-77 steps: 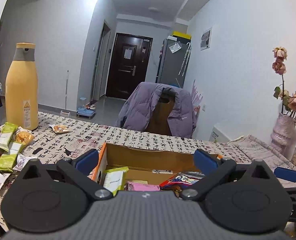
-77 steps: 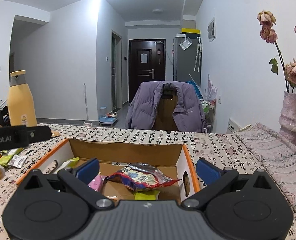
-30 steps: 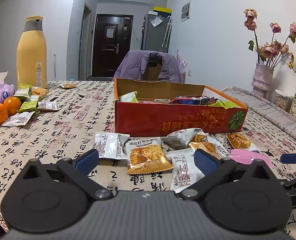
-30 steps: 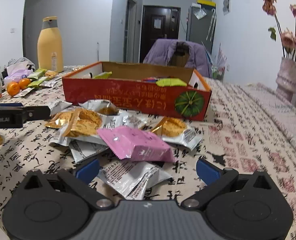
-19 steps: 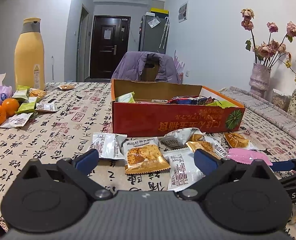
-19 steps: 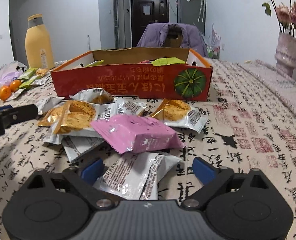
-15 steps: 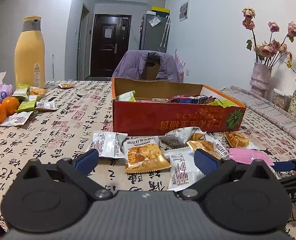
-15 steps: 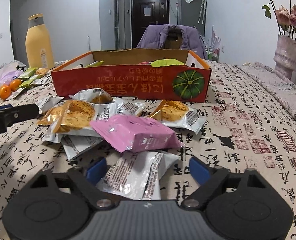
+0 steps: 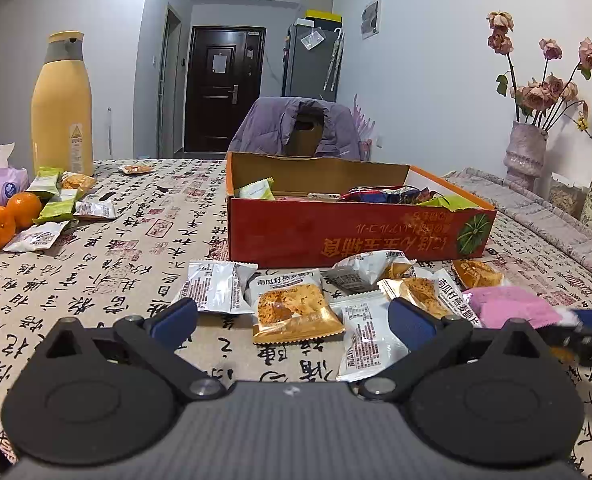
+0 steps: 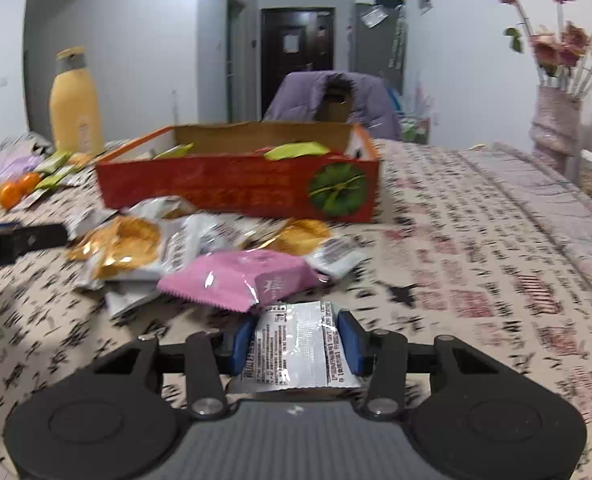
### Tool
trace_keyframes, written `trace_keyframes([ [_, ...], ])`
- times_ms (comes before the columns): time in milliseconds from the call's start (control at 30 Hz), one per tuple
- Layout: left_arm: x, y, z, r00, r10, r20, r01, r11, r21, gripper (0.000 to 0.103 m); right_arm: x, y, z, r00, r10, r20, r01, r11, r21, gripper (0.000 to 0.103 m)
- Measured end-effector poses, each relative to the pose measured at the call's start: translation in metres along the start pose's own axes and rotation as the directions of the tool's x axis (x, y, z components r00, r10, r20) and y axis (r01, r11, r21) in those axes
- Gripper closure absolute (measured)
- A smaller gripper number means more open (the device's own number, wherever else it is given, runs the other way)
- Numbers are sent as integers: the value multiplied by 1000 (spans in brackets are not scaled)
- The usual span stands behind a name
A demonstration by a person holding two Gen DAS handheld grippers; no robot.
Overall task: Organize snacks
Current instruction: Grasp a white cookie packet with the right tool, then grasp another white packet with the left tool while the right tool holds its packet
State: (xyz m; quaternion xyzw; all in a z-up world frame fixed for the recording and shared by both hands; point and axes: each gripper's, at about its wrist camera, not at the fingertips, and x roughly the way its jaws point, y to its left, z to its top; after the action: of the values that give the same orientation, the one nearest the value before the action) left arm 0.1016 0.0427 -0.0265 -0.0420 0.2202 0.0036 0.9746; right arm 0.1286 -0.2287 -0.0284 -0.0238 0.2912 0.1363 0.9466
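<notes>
Right gripper (image 10: 297,346) jaws, wide half-second ago, now clamp silver packet (image 10: 298,354), pink packet (image 10: 239,278) at 11 o'clock. Left gripper (image 9: 291,322) unchanged, wide.

Right view smeared — red box (image 10: 235,184) lettering unreadable; pink packet (image 10: 239,278) hides wrappers beneath.

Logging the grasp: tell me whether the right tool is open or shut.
Shut: the right tool has both pads pressed against a silver snack packet.

Bright ceiling glare, fisheye-bent edges, motion blur in right view.
</notes>
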Motion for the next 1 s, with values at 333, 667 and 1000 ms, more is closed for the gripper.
trace_keyframes([
  [333, 4, 4, 8, 999, 24, -40, -24, 1000, -1, 0, -1, -34, 5, 993, -113, 40, 111, 993, 52, 58],
  [667, 37, 26, 42, 975, 183, -126, -181, 983, 24, 0, 4, -44, 12, 989, -124, 76, 119, 990, 69, 58],
  [1000, 84, 42, 42, 942, 197, -272, -209, 978, -16, 17, 6, -43, 10, 990, -113, 87, 106, 992, 72, 58],
])
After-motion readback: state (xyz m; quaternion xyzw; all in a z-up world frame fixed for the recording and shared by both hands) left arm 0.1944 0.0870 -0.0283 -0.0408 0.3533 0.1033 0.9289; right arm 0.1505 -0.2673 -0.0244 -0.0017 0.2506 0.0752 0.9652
